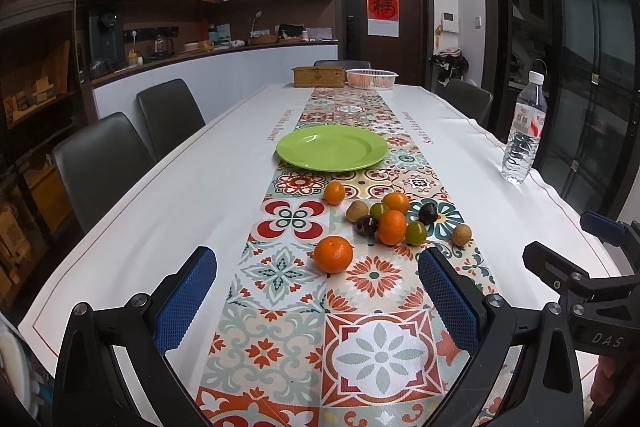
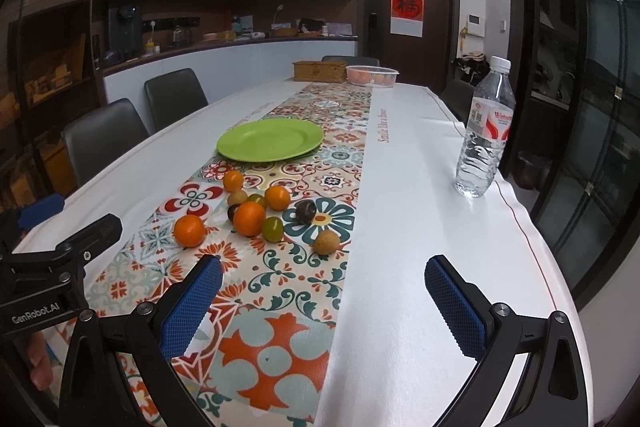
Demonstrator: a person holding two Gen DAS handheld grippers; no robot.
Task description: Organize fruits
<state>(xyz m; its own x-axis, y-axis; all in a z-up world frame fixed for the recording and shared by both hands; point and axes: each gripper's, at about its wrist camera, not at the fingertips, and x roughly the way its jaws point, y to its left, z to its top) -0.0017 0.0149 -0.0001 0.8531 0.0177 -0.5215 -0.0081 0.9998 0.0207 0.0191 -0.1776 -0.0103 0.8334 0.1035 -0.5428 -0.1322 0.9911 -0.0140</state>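
Observation:
Several small fruits lie loose on the patterned runner: oranges, with the nearest orange in front, green fruits, dark plums and tan longans. An empty green plate sits beyond them. My left gripper is open and empty, just short of the nearest orange. My right gripper is open and empty, near the runner's right edge, short of a longan.
A water bottle stands at the table's right edge. A wicker box and a plastic basket of fruit sit at the far end. Chairs line the left side.

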